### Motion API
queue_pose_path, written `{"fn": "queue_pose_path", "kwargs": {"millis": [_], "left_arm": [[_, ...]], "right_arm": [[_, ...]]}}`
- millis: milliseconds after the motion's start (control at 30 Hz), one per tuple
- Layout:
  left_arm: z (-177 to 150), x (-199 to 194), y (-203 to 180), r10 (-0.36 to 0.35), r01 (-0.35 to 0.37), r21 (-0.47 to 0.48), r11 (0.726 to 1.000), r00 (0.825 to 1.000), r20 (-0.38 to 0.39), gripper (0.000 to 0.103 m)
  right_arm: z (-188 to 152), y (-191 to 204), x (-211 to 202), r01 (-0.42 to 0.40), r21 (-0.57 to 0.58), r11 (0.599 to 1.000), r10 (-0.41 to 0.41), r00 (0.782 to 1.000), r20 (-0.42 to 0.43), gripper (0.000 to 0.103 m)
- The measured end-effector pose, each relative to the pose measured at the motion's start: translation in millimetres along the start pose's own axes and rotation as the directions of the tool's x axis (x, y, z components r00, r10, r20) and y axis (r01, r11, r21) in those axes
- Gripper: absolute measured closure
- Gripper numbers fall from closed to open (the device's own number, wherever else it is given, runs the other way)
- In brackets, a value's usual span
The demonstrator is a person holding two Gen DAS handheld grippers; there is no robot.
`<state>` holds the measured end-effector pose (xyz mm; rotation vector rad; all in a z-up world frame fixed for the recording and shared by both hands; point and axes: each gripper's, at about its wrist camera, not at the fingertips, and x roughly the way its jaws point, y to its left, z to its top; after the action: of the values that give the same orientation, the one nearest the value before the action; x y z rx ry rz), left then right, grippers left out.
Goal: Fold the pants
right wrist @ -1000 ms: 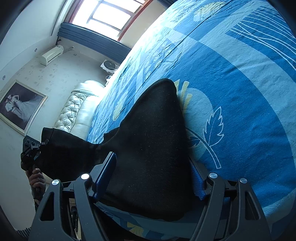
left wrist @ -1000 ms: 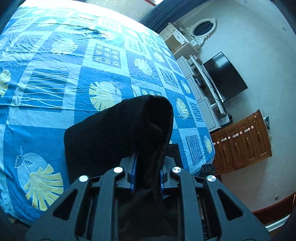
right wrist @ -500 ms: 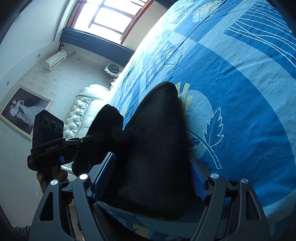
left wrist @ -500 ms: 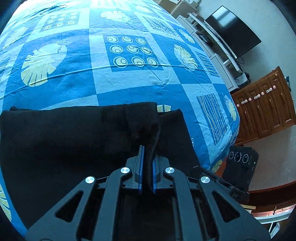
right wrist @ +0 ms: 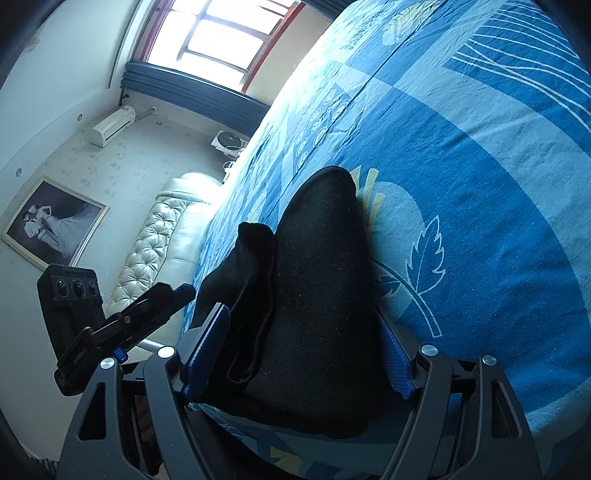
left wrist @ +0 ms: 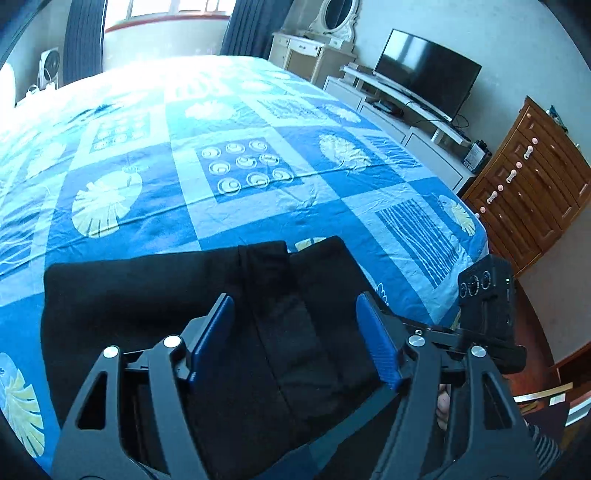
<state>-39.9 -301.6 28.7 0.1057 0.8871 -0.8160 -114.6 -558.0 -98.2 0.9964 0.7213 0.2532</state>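
Black pants (left wrist: pixel 155 295) lie folded on the blue patterned bed (left wrist: pixel 240 166), close to its near edge. My left gripper (left wrist: pixel 295 328) hovers over the folded pile. Its jaws are opening, and the blue pads (left wrist: pixel 216 332) stand apart on either side of the top layer without pressing it. In the right wrist view the pants (right wrist: pixel 325 288) form a dark mound, with a loose end (right wrist: pixel 255 251) draped on their left side. My right gripper (right wrist: pixel 303 354) is open and straddles the mound's near end. The left gripper (right wrist: pixel 147 314) comes in from the left there.
The bed's right edge (left wrist: pixel 476 236) drops off toward a wooden dresser (left wrist: pixel 532 184), a TV (left wrist: pixel 428 81) on a white unit and a dressing table (left wrist: pixel 306 48). A white tufted headboard (right wrist: pixel 155 251) and a window (right wrist: pixel 218 33) lie beyond. A hand (left wrist: pixel 443 402) holds the right gripper's body (left wrist: pixel 487 314).
The left gripper carried the pant end over onto the folded pile, lowered it, then opened and let it go. The right gripper stayed put.
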Motion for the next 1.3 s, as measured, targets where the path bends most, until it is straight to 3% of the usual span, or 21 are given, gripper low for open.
{"fn": "queue_pose_path", "kwargs": {"millis": [133, 333, 367, 433, 467, 500, 567, 633, 700, 833, 900, 1067, 1167, 1200, 1300], "left_arm": [[-9, -31, -1, 0.036, -0.038, 0.064, 0.997, 0.998, 0.043, 0.022], [-34, -67, 53, 0.138, -0.138, -0.016, 0.990, 0.989, 0.053, 0.019], [-39, -72, 65, 0.170, -0.168, -0.033, 0.985, 0.984, 0.056, 0.018], [-52, -84, 89, 0.241, -0.237, -0.064, 0.970, 0.968, 0.070, 0.016], [-59, -88, 100, 0.278, -0.273, -0.074, 0.959, 0.958, 0.073, 0.015], [-65, -91, 109, 0.309, -0.303, -0.083, 0.949, 0.948, 0.072, 0.015], [-76, -95, 126, 0.348, -0.340, -0.102, 0.935, 0.936, 0.063, 0.013], [-84, -95, 139, 0.368, -0.360, -0.124, 0.924, 0.928, 0.048, 0.012], [-91, -94, 148, 0.372, -0.364, -0.149, 0.920, 0.927, 0.034, 0.012], [-98, -87, 159, 0.363, -0.357, -0.182, 0.916, 0.932, -0.003, 0.012], [-99, -87, 162, 0.351, -0.346, -0.199, 0.917, 0.936, -0.010, 0.012], [-102, -87, 163, 0.357, -0.353, -0.189, 0.916, 0.934, -0.013, 0.012], [-103, -85, 165, 0.351, -0.348, -0.194, 0.917, 0.936, -0.021, 0.012], [-104, -84, 166, 0.351, -0.349, -0.198, 0.916, 0.936, -0.024, 0.012], [-105, -83, 167, 0.347, -0.345, -0.208, 0.915, 0.937, -0.032, 0.012]], "right_arm": [[-1, 1, -2, 0.010, -0.001, 1.000, -0.010, 1.000, 0.008, 0.028], [-2, 3, -16, 0.103, 0.017, 0.995, -0.104, 0.991, 0.089, 0.028], [-1, 6, -23, 0.160, 0.025, 0.987, -0.162, 0.978, 0.132, 0.028], [1, 18, -40, 0.299, 0.010, 0.954, -0.293, 0.924, 0.248, 0.027], [3, 28, -47, 0.323, -0.018, 0.946, -0.305, 0.908, 0.287, 0.027], [5, 39, -50, 0.322, -0.049, 0.946, -0.293, 0.907, 0.302, 0.027], [10, 60, -44, 0.278, -0.100, 0.955, -0.244, 0.934, 0.260, 0.026], [15, 73, -23, 0.208, -0.131, 0.969, -0.188, 0.971, 0.150, 0.025], [17, 82, 1, 0.175, -0.155, 0.972, -0.169, 0.984, 0.051, 0.025], [18, 93, 51, 0.201, -0.217, 0.955, -0.223, 0.971, -0.084, 0.025], [16, 90, 66, 0.233, -0.214, 0.949, -0.259, 0.960, -0.104, 0.025], [8, 94, 87, 0.190, -0.228, 0.955, -0.230, 0.959, -0.164, 0.026], [-5, 104, 102, 0.198, -0.300, 0.933, -0.266, 0.941, -0.207, 0.040], [-8, 105, 103, 0.214, -0.315, 0.925, -0.286, 0.936, -0.207, 0.049], [-6, 99, 101, 0.199, -0.269, 0.942, -0.260, 0.942, -0.211, 0.069]]}}
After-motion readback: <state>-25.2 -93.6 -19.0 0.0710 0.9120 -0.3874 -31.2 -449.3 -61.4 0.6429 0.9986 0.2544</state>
